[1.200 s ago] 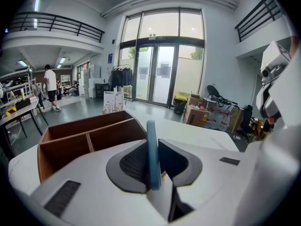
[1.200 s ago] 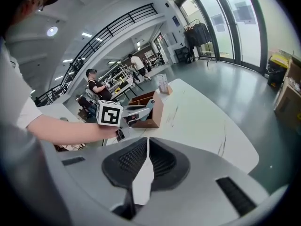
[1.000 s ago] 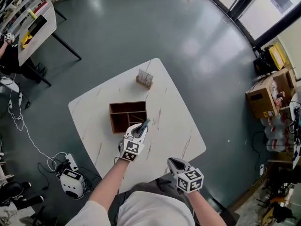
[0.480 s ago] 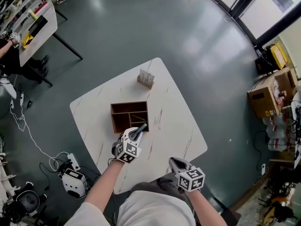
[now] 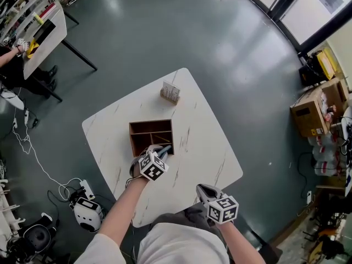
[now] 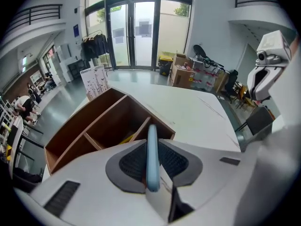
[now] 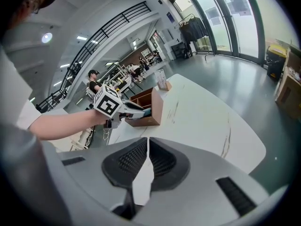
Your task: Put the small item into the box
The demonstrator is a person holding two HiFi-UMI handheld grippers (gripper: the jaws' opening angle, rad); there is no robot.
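Progress: item picked up, not yet released. Judged as the placing step, close to the end; what is left is to lower it past the wall and let go.

Left gripper (image 6: 151, 166): jaws clamped narrow on a thin light-blue item (image 6: 152, 149), held edge-on between the ribbed pads, its tip sticking out forward. Nothing else is between the jaws.

Item position: the tip reaches over the near wall of the wooden box (image 6: 84, 121), above a small near compartment. I cannot tell whether the tip is already below the rim. Something yellow (image 6: 128, 137) lies low in that compartment, mostly hidden.

Head view: left gripper (image 5: 163, 149) sits at the box's near right corner; box (image 5: 149, 122) stands about mid-table, with one long far compartment and smaller near ones.

Right gripper (image 7: 143, 166): jaws brought together, nothing between them. It is held low by the person's body at the table's near edge (image 5: 202, 190), well apart from the box.

Table (image 5: 203, 142): white, marbled. A small card stand (image 5: 170, 92) stands near the far corner.
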